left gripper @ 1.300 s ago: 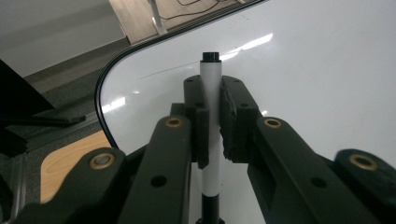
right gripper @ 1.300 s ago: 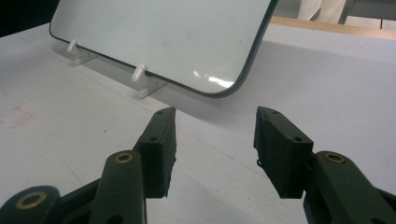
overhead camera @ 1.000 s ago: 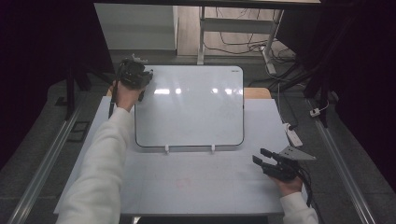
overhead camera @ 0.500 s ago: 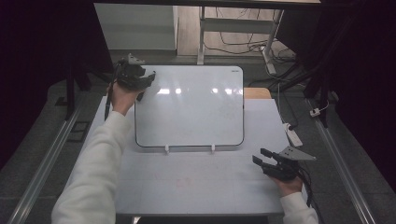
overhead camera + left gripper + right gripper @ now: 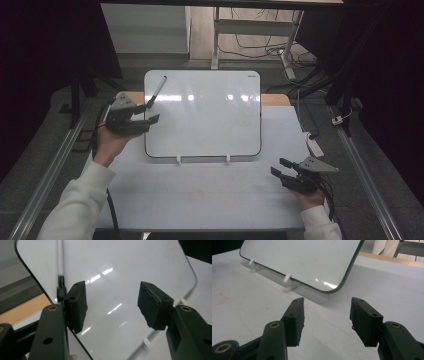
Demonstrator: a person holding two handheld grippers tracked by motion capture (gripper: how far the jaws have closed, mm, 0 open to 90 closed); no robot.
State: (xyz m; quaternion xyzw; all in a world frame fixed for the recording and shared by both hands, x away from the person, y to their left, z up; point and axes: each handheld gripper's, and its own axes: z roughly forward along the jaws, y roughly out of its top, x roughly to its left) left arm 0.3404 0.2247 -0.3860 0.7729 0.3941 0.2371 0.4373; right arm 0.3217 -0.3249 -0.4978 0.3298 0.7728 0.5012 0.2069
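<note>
— Now that the slim black marker pen lies on the glossy white rounded-corner whiteboard, near its top left corner, what are you holding?

— Nothing. A second ago my left gripper was up at that corner with the pen; now it has pulled back to the board's left edge, jaws wide apart and empty. In the left gripper view the pen rests past my jaw tips, its dark cap end just inside the board's thin black rim.

— So the placing is done?

— I'd judge so: the pen lies flat on the board, untouched.

— And the other hand?

— My right gripper rests off the board's lower right corner, jaws also spread, holding nothing, as before.

— How does the board look?

— Smooth, shiny, throwing back ceiling lights, propped on two small white plastic feet along its near edge. It sits on a matt pale grey table, faintly stained. My jaw pads are rough black rubber.
</note>
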